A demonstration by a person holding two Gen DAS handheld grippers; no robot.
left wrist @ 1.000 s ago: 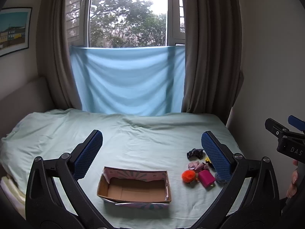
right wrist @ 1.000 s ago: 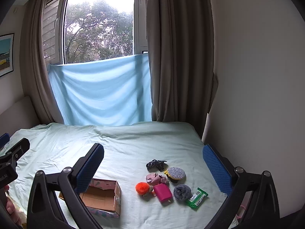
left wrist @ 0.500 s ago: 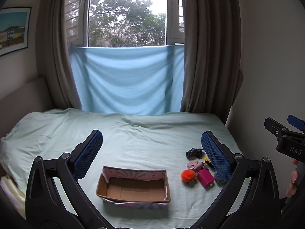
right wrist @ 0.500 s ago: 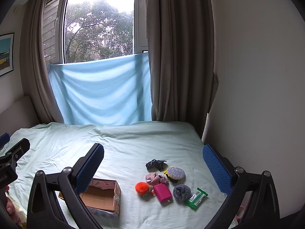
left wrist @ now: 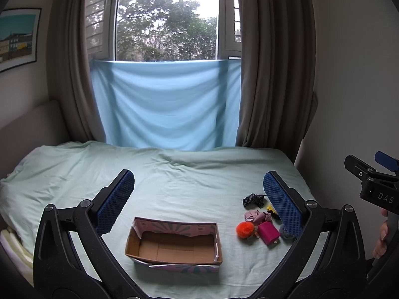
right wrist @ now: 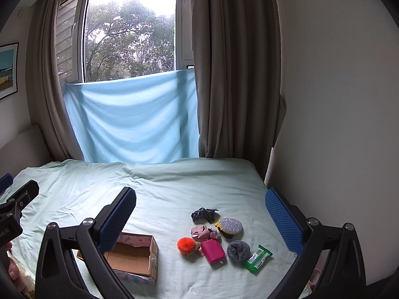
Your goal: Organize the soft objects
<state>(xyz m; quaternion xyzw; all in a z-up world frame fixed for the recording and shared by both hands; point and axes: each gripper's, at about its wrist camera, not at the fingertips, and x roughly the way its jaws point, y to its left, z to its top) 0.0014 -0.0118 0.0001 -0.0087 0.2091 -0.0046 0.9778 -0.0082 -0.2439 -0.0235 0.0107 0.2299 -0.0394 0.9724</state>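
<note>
An empty open cardboard box sits on the green bed sheet; it also shows in the right wrist view. To its right lies a cluster: an orange pom-pom, a pink pouch, a grey knit roll, a green wipes packet, a pink scrunchie, a dark scrunchie and a glittery round purse. My left gripper is open above the box. My right gripper is open above the cluster. Both are empty.
The bed meets a white wall on the right and a headboard on the left. Brown curtains and a hanging blue sheet stand behind.
Both views shift very slightly; the grippers stay open and the objects have not moved.
</note>
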